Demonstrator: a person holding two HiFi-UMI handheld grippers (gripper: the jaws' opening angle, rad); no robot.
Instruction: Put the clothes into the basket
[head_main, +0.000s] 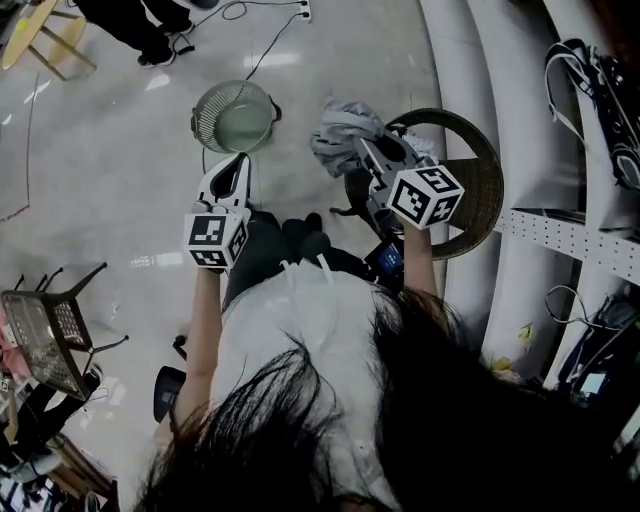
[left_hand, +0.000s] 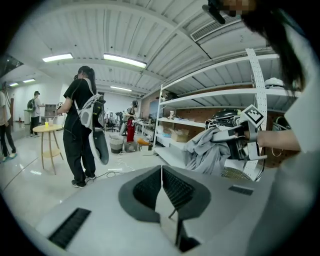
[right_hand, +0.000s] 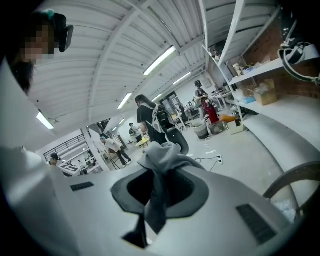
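Head view, with both gripper views. The right gripper (head_main: 368, 152) is raised in front of the person, its jaws clamped narrowly on a grey garment (head_main: 343, 133); in the right gripper view the cloth (right_hand: 165, 156) bunches above the right gripper's (right_hand: 157, 186) pads and a strip of it hangs down between them. Seen from the head view, the garment is held in the air, clear of the floor (head_main: 120, 150), just beside the near rim of a round wicker piece (head_main: 480, 200) and apart from the wire basket (head_main: 235, 115), which stands on the floor to its left with nothing visible inside. The left gripper (head_main: 238, 166) is held level beside the right one, nearer the wire basket; in its own view the left gripper's (left_hand: 161, 172) jaws meet along a thin line with nothing between them. That view also shows the right gripper (left_hand: 241, 138) from the side, the grey garment (left_hand: 205, 152) drooping from its tips in front of white shelving (left_hand: 200, 97). Background: a standing person in black (left_hand: 79, 131) beside a small round table (left_hand: 47, 129), and a metal mesh chair (head_main: 48, 335) at the lower left of the head view. The white shelving (head_main: 560, 232) runs along the right edge of the head view.
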